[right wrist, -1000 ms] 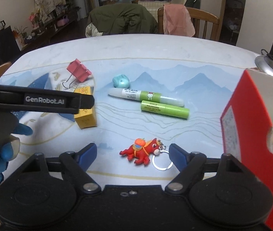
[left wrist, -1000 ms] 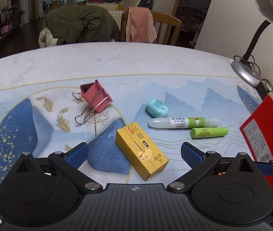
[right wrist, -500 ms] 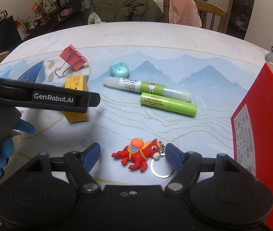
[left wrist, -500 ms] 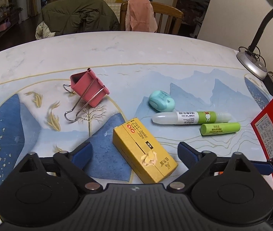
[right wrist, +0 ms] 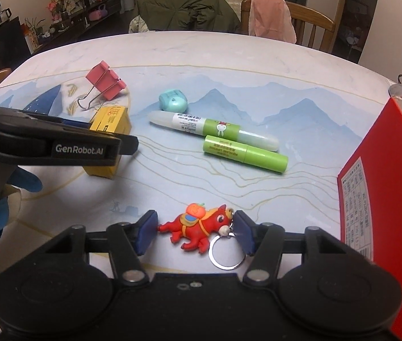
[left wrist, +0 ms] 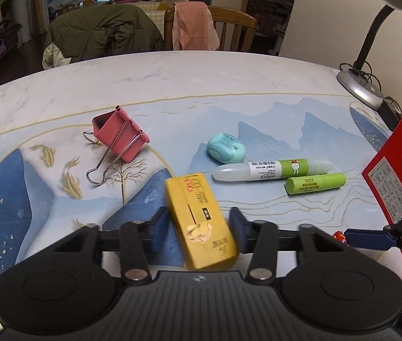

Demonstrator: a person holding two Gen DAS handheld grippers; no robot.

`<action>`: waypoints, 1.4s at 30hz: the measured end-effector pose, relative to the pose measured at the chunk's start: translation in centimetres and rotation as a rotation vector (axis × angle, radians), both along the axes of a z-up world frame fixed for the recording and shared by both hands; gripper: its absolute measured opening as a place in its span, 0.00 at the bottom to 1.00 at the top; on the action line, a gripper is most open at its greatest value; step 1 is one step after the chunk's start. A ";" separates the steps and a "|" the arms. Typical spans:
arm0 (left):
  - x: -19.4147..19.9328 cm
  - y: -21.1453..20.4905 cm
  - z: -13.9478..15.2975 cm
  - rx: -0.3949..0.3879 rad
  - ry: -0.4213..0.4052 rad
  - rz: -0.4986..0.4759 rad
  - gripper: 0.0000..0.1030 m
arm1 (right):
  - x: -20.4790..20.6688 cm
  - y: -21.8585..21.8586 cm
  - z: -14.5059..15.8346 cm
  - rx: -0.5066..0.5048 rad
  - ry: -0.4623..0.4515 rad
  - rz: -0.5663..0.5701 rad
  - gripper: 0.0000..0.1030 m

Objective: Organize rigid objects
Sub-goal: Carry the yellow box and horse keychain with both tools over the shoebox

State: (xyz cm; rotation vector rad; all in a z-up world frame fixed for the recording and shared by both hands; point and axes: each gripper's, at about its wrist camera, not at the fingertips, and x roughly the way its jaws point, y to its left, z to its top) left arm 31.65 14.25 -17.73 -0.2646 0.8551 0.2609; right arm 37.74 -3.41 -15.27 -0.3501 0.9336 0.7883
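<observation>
A yellow box (left wrist: 201, 221) lies between the fingers of my left gripper (left wrist: 199, 227), whose jaws have closed onto its sides; it also shows in the right wrist view (right wrist: 110, 130). A red horse keychain (right wrist: 198, 228) lies between the fingers of my right gripper (right wrist: 194, 233), jaws touching its tail and nose. A pink binder clip (left wrist: 118, 139), a teal eraser (left wrist: 226, 147), a white-green glue pen (left wrist: 272, 169) and a green tube (left wrist: 316, 183) lie on the table.
A red box (right wrist: 385, 199) stands at the right edge. A desk lamp (left wrist: 371, 56) stands at the back right. Chairs with a green coat (left wrist: 101, 37) and pink cloth (left wrist: 194, 28) stand behind the table.
Both grippers moved forward and narrowed. The left jaws closed onto the yellow box, the right jaws closed onto the horse keychain.
</observation>
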 end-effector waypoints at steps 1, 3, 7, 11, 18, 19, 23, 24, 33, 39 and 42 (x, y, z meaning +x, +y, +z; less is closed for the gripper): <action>-0.1 0.1 0.0 -0.003 0.002 0.002 0.33 | 0.0 0.0 0.0 -0.001 0.000 -0.002 0.56; -0.2 0.2 0.2 -0.008 0.001 0.003 0.31 | -0.1 -0.2 0.1 -0.002 0.001 -0.008 0.56; -0.9 0.2 0.6 -0.036 -0.011 -0.004 0.29 | -0.4 -0.7 0.5 0.010 0.004 -0.021 0.56; -1.8 -0.3 1.2 -0.055 -0.012 -0.004 0.29 | -1.0 -1.6 1.3 0.031 0.016 -0.041 0.56; -3.7 -1.8 3.1 -0.092 -0.020 -0.039 0.29 | -2.5 -3.3 4.1 0.079 0.012 -0.057 0.56; -4.0 -2.0 3.5 -0.098 -0.024 -0.047 0.29 | -2.7 -3.6 4.5 0.089 0.011 -0.060 0.56; -5.3 -3.3 5.4 -0.109 -0.044 -0.069 0.29 | -3.5 -4.8 6.5 0.126 0.006 -0.066 0.56; -5.5 -3.6 5.9 -0.111 -0.047 -0.073 0.29 | -3.7 -5.2 7.0 0.138 0.005 -0.068 0.56; -7.8 -6.7 10.1 -0.118 -0.097 -0.130 0.29 | -4.6 -8.8 11.0 0.216 -0.010 -0.098 0.56; -8.3 -9.3 12.1 -0.118 -0.128 -0.174 0.29 | -4.4 -11.7 13.1 0.238 -0.049 -0.112 0.56; -8.1 -10.8 13.0 -0.117 -0.144 -0.193 0.29 | -4.1 -13.2 13.8 0.249 -0.064 -0.126 0.56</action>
